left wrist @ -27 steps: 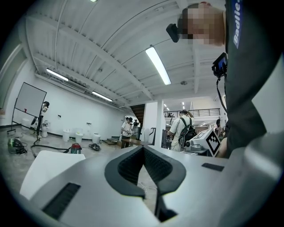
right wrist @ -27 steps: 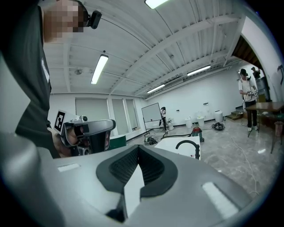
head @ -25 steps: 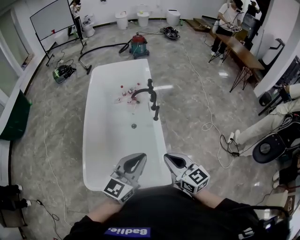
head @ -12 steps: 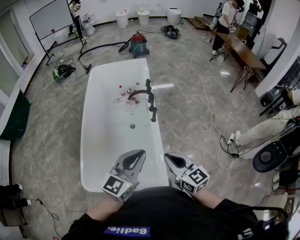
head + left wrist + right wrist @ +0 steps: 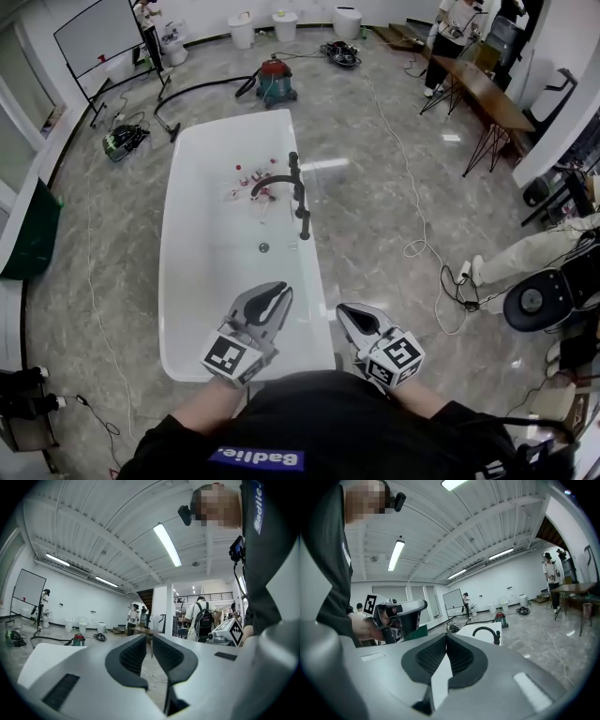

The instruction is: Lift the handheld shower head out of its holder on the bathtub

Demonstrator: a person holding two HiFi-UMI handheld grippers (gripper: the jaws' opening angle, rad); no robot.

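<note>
A white bathtub stretches away from me across the grey floor. On its right rim stands a black faucet, and the black handheld shower head sits upright in its holder just nearer to me. Over the tub's near end my left gripper is shut and empty, with only a thin slit between its jaws. Beside the near right corner my right gripper is shut with nothing in it. Both grippers are well short of the shower head. The right gripper view shows the faucet far ahead.
Small bottles lie in the tub near a drain. A red vacuum cleaner with its hose stands beyond the tub. White cables run across the floor at the right. A seated person's legs and a table are further right.
Both grippers have slid forward toward the tub. The left one now reaches further over the near rim. The tub and faucet sit slightly further left in the head view.
</note>
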